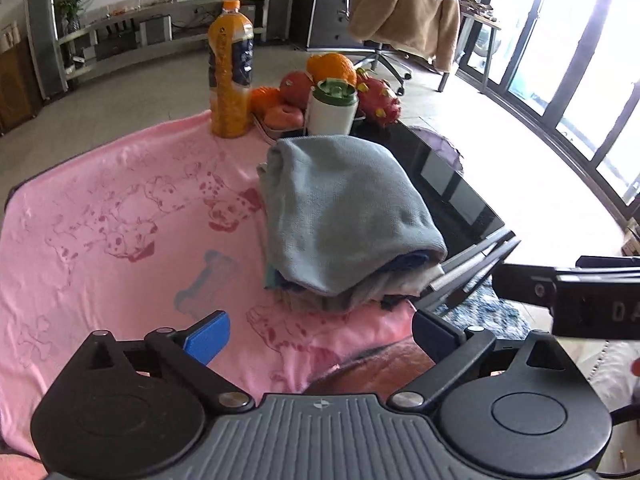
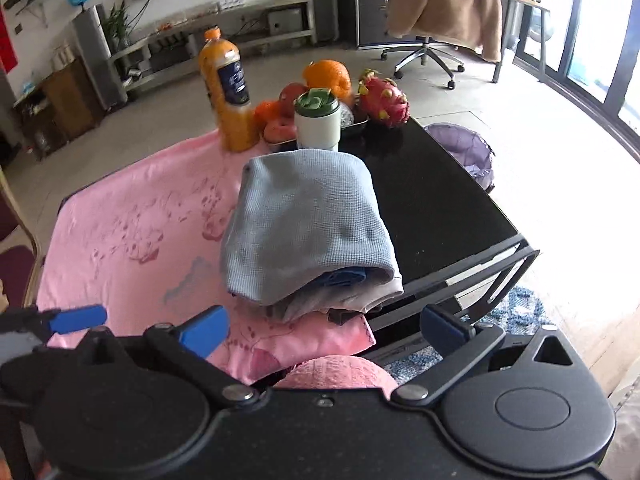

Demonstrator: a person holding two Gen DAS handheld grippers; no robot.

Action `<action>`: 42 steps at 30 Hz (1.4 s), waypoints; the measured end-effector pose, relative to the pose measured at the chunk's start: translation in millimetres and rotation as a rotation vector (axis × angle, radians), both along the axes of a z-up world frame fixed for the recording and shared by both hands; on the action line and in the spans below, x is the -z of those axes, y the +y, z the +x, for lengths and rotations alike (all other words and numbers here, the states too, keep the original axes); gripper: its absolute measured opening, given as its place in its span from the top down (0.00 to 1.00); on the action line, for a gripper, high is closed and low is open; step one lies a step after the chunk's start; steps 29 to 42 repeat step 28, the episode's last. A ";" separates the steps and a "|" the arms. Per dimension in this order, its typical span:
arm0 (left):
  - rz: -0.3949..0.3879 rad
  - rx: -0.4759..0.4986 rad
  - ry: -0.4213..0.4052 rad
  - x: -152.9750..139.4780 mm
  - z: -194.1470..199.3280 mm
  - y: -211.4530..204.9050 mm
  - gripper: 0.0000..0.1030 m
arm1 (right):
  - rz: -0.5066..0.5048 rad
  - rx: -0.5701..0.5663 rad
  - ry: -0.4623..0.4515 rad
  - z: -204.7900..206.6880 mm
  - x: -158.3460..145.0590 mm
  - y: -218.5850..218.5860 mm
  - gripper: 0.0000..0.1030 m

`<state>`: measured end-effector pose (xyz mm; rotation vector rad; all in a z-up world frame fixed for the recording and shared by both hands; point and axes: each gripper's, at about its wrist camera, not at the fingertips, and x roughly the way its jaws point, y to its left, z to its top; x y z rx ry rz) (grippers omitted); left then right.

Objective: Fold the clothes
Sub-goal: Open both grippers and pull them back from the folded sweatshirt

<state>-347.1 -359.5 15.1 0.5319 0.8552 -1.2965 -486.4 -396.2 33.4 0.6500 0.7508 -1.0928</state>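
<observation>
A pile of folded clothes topped by a grey-blue cloth (image 1: 340, 208) (image 2: 308, 224) rests on the right part of a pink dog-print blanket (image 1: 120, 216) (image 2: 136, 224) that covers the table. My left gripper (image 1: 320, 336) stands open over the blanket's near edge, just in front of the pile, with nothing between its blue pads. My right gripper (image 2: 324, 330) is open too, at the near edge in front of the pile. In the right wrist view the left gripper's blue fingertip (image 2: 80, 318) shows at the far left. The right gripper's black body (image 1: 580, 292) shows at the right of the left wrist view.
Behind the pile stand an orange juice bottle (image 1: 230, 68) (image 2: 228, 88), a white cup with a green lid (image 1: 332, 108) (image 2: 318, 122) and a tray of fruit (image 1: 320, 80) (image 2: 340, 88). Bare black tabletop (image 2: 432, 208) lies to the right. A chair with a tan coat (image 2: 444, 4) stands beyond.
</observation>
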 end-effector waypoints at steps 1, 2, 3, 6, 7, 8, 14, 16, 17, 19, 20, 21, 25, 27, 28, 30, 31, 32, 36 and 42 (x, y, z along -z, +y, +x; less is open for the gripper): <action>0.001 0.002 0.002 0.4 -0.9 0.0 0.04 | -0.006 0.023 -0.005 -3.0 1.0 1.6 0.00; 0.001 0.002 0.003 1.0 -1.5 -0.3 0.04 | -0.010 0.044 -0.009 -6.2 2.4 2.6 0.00; 0.001 0.002 0.003 1.5 -2.1 -0.5 0.04 | -0.011 0.053 -0.013 -8.1 3.8 3.3 0.00; 0.001 0.003 0.006 3.1 -3.8 -1.2 0.04 | -0.006 0.065 -0.019 -12.6 8.7 2.7 0.00; 0.001 0.003 0.007 3.6 -4.4 -1.5 0.04 | -0.004 0.068 -0.017 -13.7 10.3 2.7 0.00; 0.001 0.004 0.007 4.2 -5.0 -1.7 0.04 | -0.002 0.071 -0.016 -14.7 11.7 2.7 0.00; 0.001 0.005 0.012 7.3 -8.5 -3.1 0.03 | -0.001 0.084 -0.014 -17.1 15.1 3.4 0.00; 0.002 0.005 0.014 8.4 -9.6 -3.6 0.04 | -0.005 0.084 -0.005 -16.8 16.1 3.3 0.00; 0.000 0.006 0.012 8.8 -10.2 -3.9 0.04 | -0.005 0.083 -0.004 -16.8 16.7 3.0 0.00; -0.004 0.010 0.005 9.3 -11.2 -4.6 0.04 | -0.002 0.084 -0.004 -17.1 18.2 2.2 0.00; -0.007 0.011 0.001 9.6 -11.8 -4.9 0.04 | 0.000 0.085 -0.004 -17.1 19.1 2.0 0.00; -0.009 0.013 -0.003 9.8 -12.3 -5.3 0.04 | 0.002 0.087 -0.004 -17.2 20.0 1.9 0.00; -0.027 0.015 -0.009 10.3 -12.7 -4.8 0.01 | 0.009 0.095 -0.015 -17.7 22.8 1.0 0.00; -0.032 0.007 -0.014 10.6 -11.8 -4.7 0.01 | 0.011 0.101 -0.024 -18.3 23.2 0.4 0.00; -0.031 0.002 -0.014 10.7 -10.9 -4.9 0.01 | 0.011 0.103 -0.026 -18.3 23.4 0.3 0.00; -0.031 0.002 -0.014 10.7 -10.9 -4.9 0.01 | 0.011 0.103 -0.026 -18.3 23.4 0.3 0.00; -0.031 0.002 -0.014 10.7 -10.9 -4.9 0.01 | 0.011 0.103 -0.026 -18.3 23.4 0.3 0.00; -0.031 0.002 -0.014 10.7 -10.9 -4.9 0.01 | 0.011 0.103 -0.026 -18.3 23.4 0.3 0.00; -0.031 0.002 -0.014 10.7 -10.9 -4.9 0.01 | 0.011 0.103 -0.026 -18.3 23.4 0.3 0.00; -0.031 0.002 -0.014 10.7 -10.9 -4.9 0.01 | 0.011 0.103 -0.026 -18.3 23.4 0.3 0.00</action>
